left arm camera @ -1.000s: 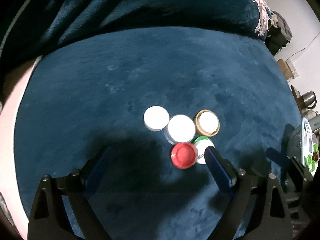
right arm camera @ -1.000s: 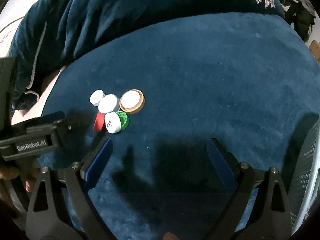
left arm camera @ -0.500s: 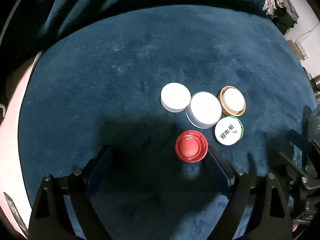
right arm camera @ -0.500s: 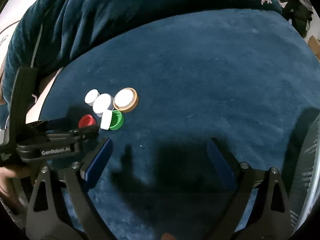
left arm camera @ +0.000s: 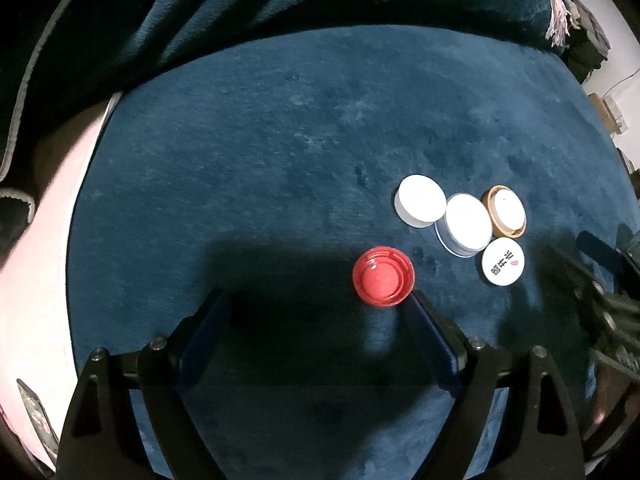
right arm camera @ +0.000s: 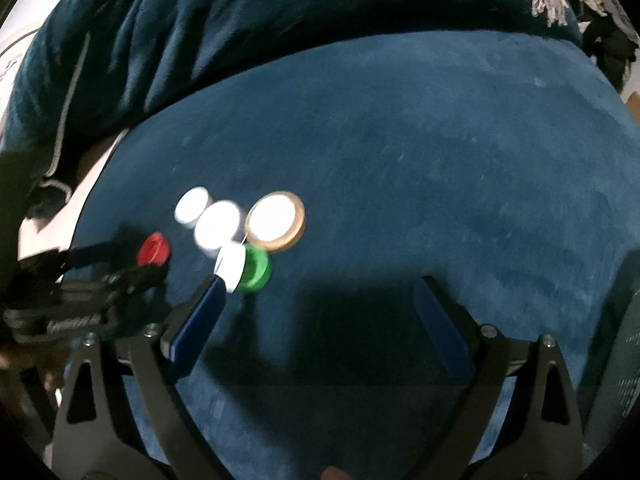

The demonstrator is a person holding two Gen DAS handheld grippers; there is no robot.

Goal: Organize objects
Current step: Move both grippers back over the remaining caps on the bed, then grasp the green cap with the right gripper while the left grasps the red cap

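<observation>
A red cap (left arm camera: 383, 276) lies open side up on the blue blanket (left arm camera: 280, 140), apart from the other lids. My left gripper (left arm camera: 316, 300) is open, with the red cap just ahead of its right fingertip (left arm camera: 414, 304). To the right sit a small white cap (left arm camera: 421, 200), a larger white lid (left arm camera: 466, 226), a gold-rimmed lid (left arm camera: 504, 216) and a white printed lid (left arm camera: 502, 266). My right gripper (right arm camera: 318, 284) is open and empty. Its left fingertip (right arm camera: 212, 286) is beside the printed lid (right arm camera: 231, 264), which leans on a green cap (right arm camera: 254, 268).
A folded part of the blue blanket (right arm camera: 280, 20) is heaped along the back. A pink surface (left arm camera: 40, 240) shows past the blanket's left edge. A dark mesh basket (right arm camera: 624, 340) stands at the right edge. Clutter sits by the wall at the far right.
The red cap has come away from the cluster, toward the left. My left gripper went with it. My right gripper has come closer to the green cap and printed lid.
</observation>
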